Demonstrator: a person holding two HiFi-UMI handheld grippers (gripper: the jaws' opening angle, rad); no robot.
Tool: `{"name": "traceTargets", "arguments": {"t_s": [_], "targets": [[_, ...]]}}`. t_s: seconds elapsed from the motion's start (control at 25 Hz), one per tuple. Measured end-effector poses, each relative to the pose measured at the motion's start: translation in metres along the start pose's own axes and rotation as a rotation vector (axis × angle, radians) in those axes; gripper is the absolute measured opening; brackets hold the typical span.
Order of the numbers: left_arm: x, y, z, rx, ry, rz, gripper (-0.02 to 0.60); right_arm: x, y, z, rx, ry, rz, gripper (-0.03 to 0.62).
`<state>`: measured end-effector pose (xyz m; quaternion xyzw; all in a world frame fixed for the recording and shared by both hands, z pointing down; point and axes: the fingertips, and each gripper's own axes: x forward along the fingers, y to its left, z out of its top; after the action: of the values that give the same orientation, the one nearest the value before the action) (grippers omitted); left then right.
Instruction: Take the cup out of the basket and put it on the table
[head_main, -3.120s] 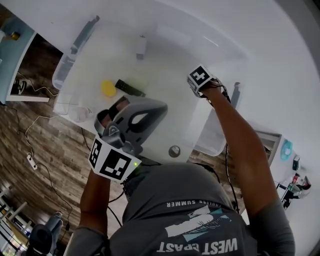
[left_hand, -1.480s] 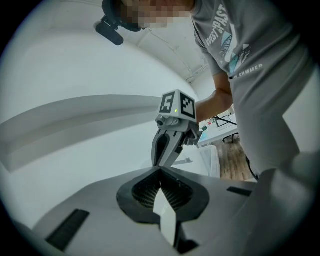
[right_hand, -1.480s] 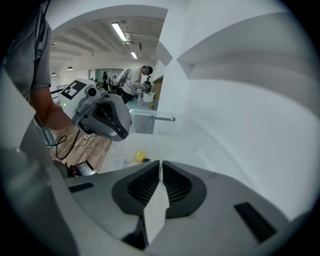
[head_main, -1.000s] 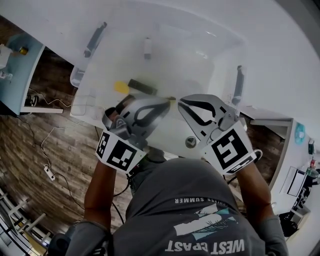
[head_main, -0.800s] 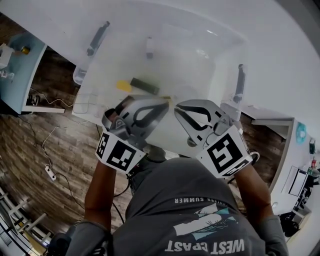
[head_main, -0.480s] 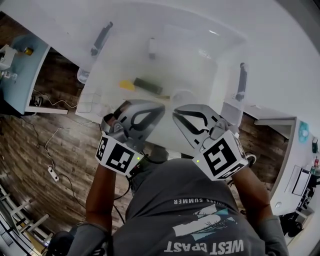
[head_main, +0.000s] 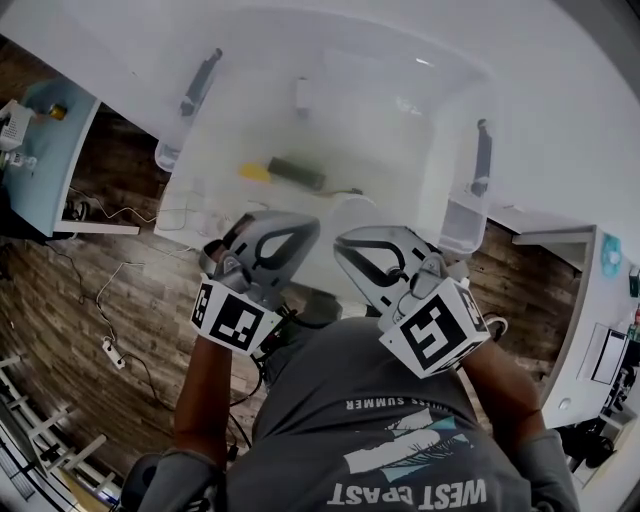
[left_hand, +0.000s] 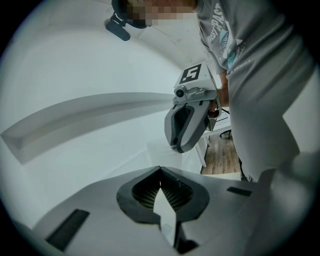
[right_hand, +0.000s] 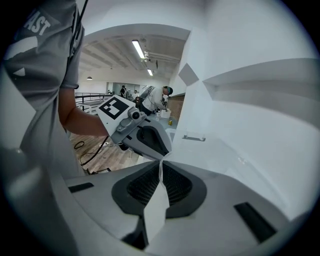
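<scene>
A clear plastic cup (head_main: 345, 212) hangs near the front wall of the see-through basket (head_main: 455, 215), between my two grippers. My right gripper (head_main: 342, 243) is shut on the cup's thin rim, which shows as a pale sliver between its pads (right_hand: 161, 165). In the left gripper view the cup (left_hand: 164, 151) hangs faintly under the right gripper (left_hand: 176, 146). My left gripper (head_main: 312, 226) is shut with nothing in it. Its tips (left_hand: 160, 169) point at the right gripper from a short way off.
The basket stands on a white table (head_main: 560, 120) and has grey handles (head_main: 482, 155) on both sides. A yellow object (head_main: 253, 171), a black bar (head_main: 297, 173) and a small white item (head_main: 302, 95) lie in it. Wooden floor and cables are at the left.
The right gripper has come back from the basket's right side to its front. Over the last second both grippers drew toward the person and closer together, and the cup moved with the right one.
</scene>
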<state>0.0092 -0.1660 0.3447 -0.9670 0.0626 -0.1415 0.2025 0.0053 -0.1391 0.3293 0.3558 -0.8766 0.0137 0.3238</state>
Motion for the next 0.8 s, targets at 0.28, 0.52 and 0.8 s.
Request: {"name": "traceTargets", "arguments": {"t_s": [0.28, 0.52, 0.8], "targets": [[-0.003, -0.006, -0.011, -0.020, 0.017, -0.003, 0.011, 0.003, 0.027, -0.002, -0.042, -0.011, 0.078, 0.032], [-0.006, -0.008, -0.021, -0.039, 0.040, -0.003, 0.011, 0.015, 0.037, -0.022, -0.033, 0.026, 0.120, 0.032], [-0.002, -0.011, -0.033, -0.065, 0.064, -0.010, 0.011, 0.043, 0.039, -0.076, 0.034, 0.108, 0.159, 0.032]]}}
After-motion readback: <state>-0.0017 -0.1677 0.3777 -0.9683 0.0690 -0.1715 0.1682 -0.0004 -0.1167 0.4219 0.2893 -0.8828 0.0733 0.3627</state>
